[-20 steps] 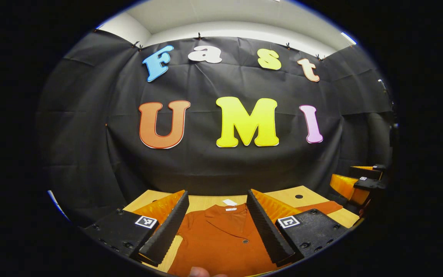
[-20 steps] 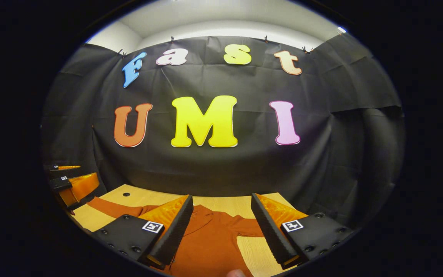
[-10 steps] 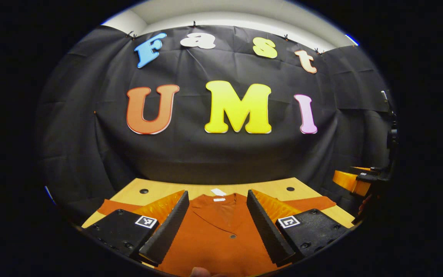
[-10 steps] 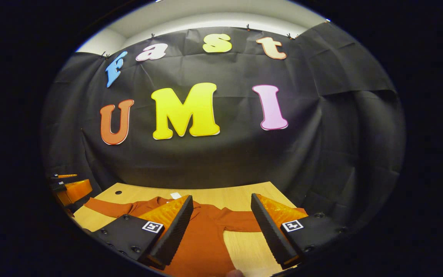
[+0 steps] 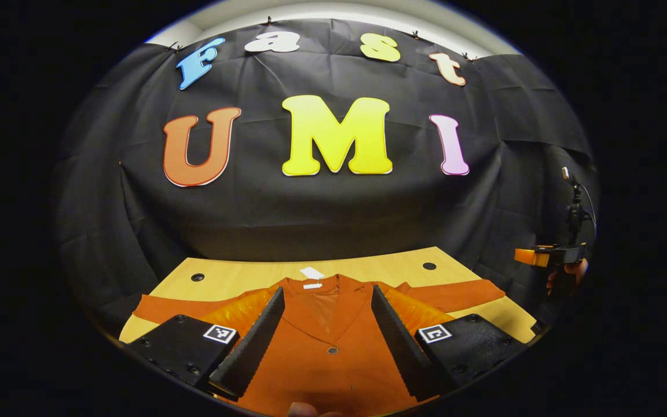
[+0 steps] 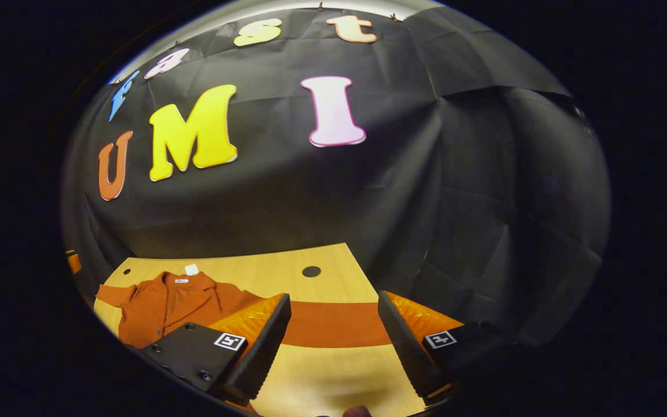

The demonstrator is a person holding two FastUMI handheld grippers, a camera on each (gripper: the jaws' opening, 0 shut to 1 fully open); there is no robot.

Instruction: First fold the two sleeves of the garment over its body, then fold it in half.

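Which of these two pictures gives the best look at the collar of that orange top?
The left gripper view: the rust-orange buttoned garment lies straight ahead, its open collar and white neck tag framed between that tool's fingers. The right gripper view shows the collar small and off to the side, with one sleeve stretched across the wooden table.

Left gripper and right gripper both gape, apparently gripping nothing.
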